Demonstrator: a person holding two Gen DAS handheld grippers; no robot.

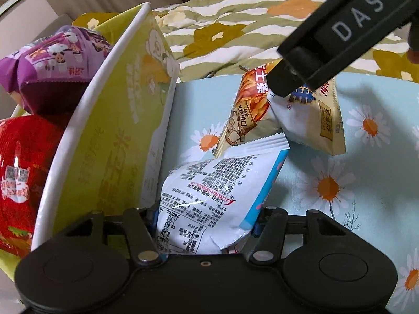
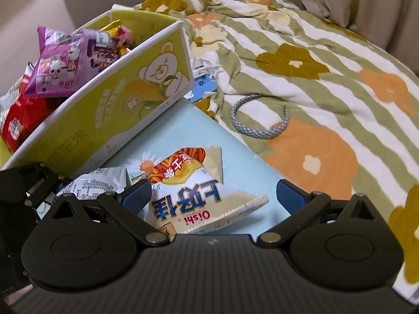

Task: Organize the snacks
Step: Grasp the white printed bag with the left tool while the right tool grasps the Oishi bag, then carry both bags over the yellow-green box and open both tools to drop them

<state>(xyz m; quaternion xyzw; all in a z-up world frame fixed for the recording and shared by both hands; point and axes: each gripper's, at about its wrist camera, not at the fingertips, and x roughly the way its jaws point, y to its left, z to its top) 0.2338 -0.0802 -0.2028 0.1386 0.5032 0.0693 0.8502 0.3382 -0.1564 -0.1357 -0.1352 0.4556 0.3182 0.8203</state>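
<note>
My left gripper (image 1: pixel 205 218) is shut on a white snack bag with printed nutrition text (image 1: pixel 217 191), next to the yellow-green cardboard box (image 1: pixel 110 141). The box holds a purple bag (image 1: pixel 55 65) and a red bag (image 1: pixel 21 172). My right gripper (image 2: pixel 213 193) is open, its blue pads on either side of a yellow-white Oishi chip bag (image 2: pixel 199 196) that lies on the light blue daisy cloth (image 2: pixel 241 164). In the left wrist view the right gripper (image 1: pixel 277 89) sits over that chip bag (image 1: pixel 309 120).
A green, white and orange flowered blanket (image 2: pixel 301 60) lies behind the cloth. On it rest a grey braided headband (image 2: pixel 259 128) and a blue phone-like object (image 2: pixel 203 87) beside the box's far corner. The box (image 2: pixel 110 115) also holds gold-wrapped sweets (image 2: pixel 115 30).
</note>
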